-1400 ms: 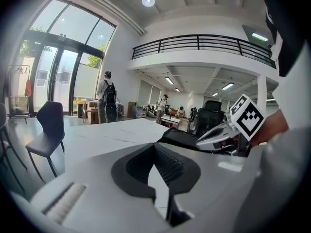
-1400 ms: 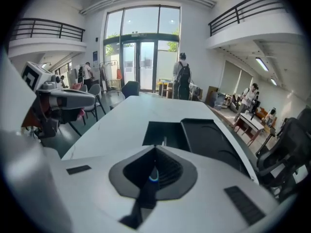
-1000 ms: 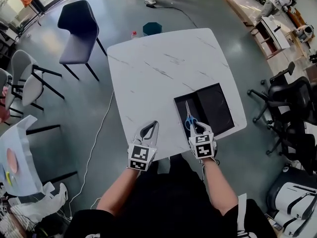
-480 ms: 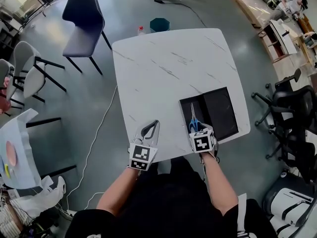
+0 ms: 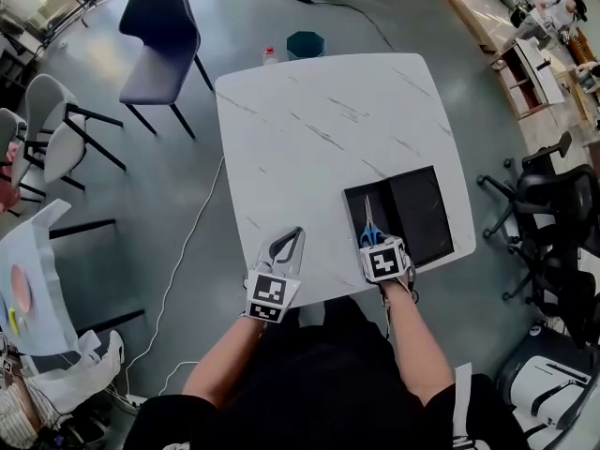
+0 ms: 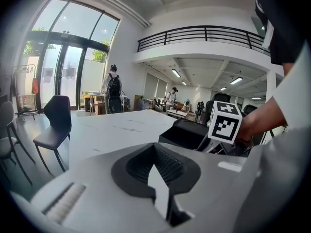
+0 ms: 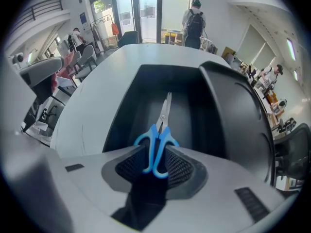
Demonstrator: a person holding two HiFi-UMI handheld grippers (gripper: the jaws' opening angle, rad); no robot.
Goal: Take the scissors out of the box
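Big picture first: the white marbled tabletop (image 5: 319, 129) fills the middle of the head view, with a dark chair (image 5: 164, 40) standing off its far left corner. The person's forearms (image 5: 417, 345) reach in from below, one tool in each hand.

Down at the tabletop's near right corner sits the black box (image 5: 427, 209), open on top and close to the edge.

Now the left tool (image 5: 296, 234): it hovers at the near edge of the tabletop, left of the box and apart from it, pointing out across the marble. Its jaws are pressed together with nothing between them.

Over to the right tool (image 7: 156, 152), and here's the action. It tips steeply down into the near end of the box. Its jaws have just been opening wide and then closing in a touch, and they stand spread, one on either side of the blue handles. Whether the pads already touch those handles, I cannot tell.

And the scissors (image 5: 367, 221) themselves lie flat on the floor of the box, along its left side (blades closed, tips pointing away from the person, handles nearest). They're in the box, not lifted.
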